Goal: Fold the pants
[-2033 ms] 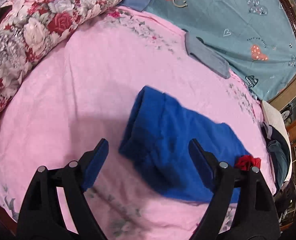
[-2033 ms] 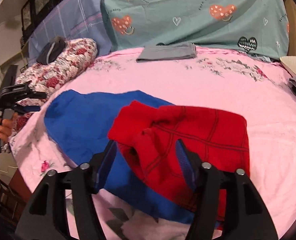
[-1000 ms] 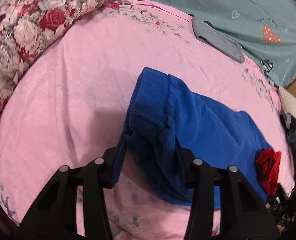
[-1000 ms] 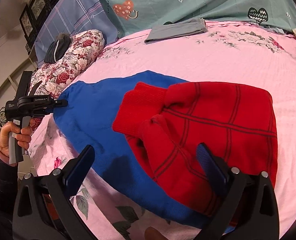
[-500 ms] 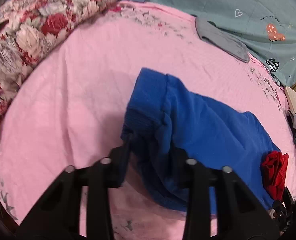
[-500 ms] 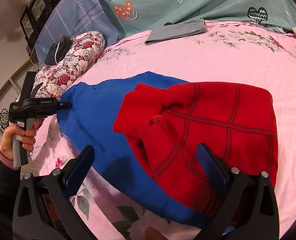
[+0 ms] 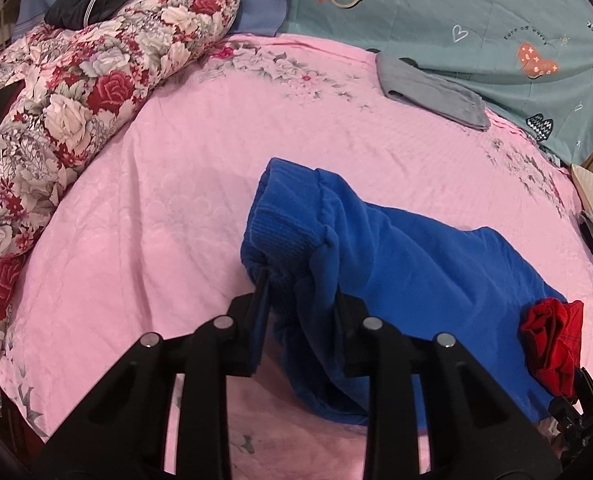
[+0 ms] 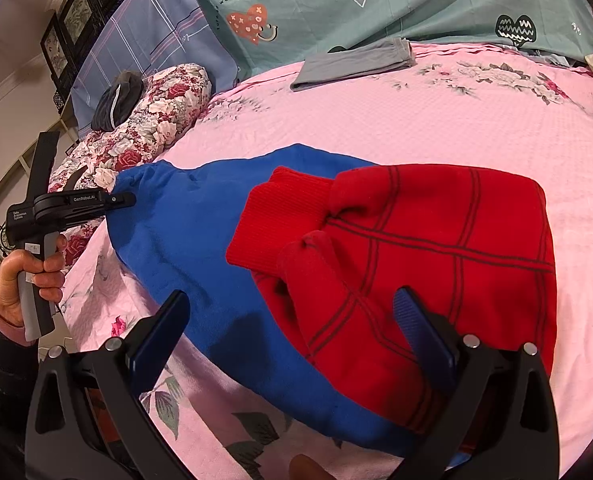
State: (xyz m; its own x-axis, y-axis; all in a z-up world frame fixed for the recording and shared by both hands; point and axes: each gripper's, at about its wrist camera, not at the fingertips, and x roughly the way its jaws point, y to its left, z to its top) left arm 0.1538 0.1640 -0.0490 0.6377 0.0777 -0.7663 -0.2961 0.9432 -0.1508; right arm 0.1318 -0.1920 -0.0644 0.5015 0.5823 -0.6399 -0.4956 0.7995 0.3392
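Pink bedspread point(image 8: 436, 120): lying across the whole bed and bearing every item below.

Floral quilt roll point(image 7: 76, 80): resting along the bed's far left edge in the left wrist view, well apart from the work.

Pants, blue part point(image 7: 396, 264): lying near the middle of the bedspread, toward the person's side. The long axis is running from the ribbed cuff point(image 7: 280, 220) at the left hand across to the red end at the right hand. In the right wrist view that axis is slanting from upper left to lower right. The cuff end is bunching and rising off the bedspread; the rest is lying flat.

Pants, red checked part point(image 8: 436, 264): sitting on top of the blue cloth, its own ribbed cuff pointing toward the left hand. It appears already doubled over.

Progress, judged: one fold is seemingly made at the red end; the blue end is only being picked up, so the main fold across and the final squaring are remaining.

Grey folded cloth point(image 8: 352, 64): lying near the headboard, apart from the pants.

Left gripper point(image 7: 300, 300): clenching on the blue cuff end, its jaws having just been easing slightly apart with cloth between them.

Right gripper point(image 8: 292, 328): hanging released, jaws wide, above the near edge of the red part, gripping nothing.
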